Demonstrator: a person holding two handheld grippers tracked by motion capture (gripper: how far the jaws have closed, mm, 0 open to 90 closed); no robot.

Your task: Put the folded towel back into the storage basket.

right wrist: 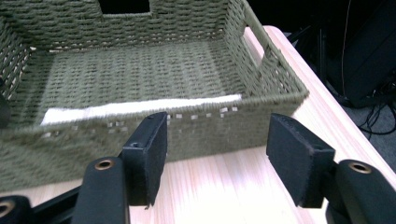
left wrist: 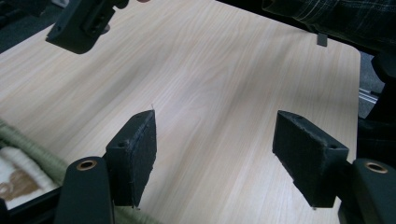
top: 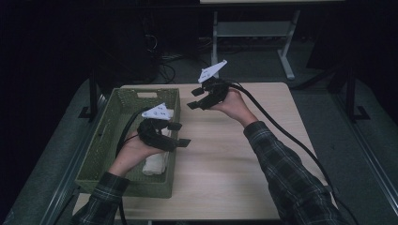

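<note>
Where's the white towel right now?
The white towel lies inside the green woven basket at the table's left in the high view, along the basket's right wall, just beneath the left gripper.

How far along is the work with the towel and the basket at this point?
Done, apparently: the white towel lies inside the green basket. In hand: nothing; the left gripper and right gripper have open, empty jaws over the table. Left: no other loose items are visible.
</note>
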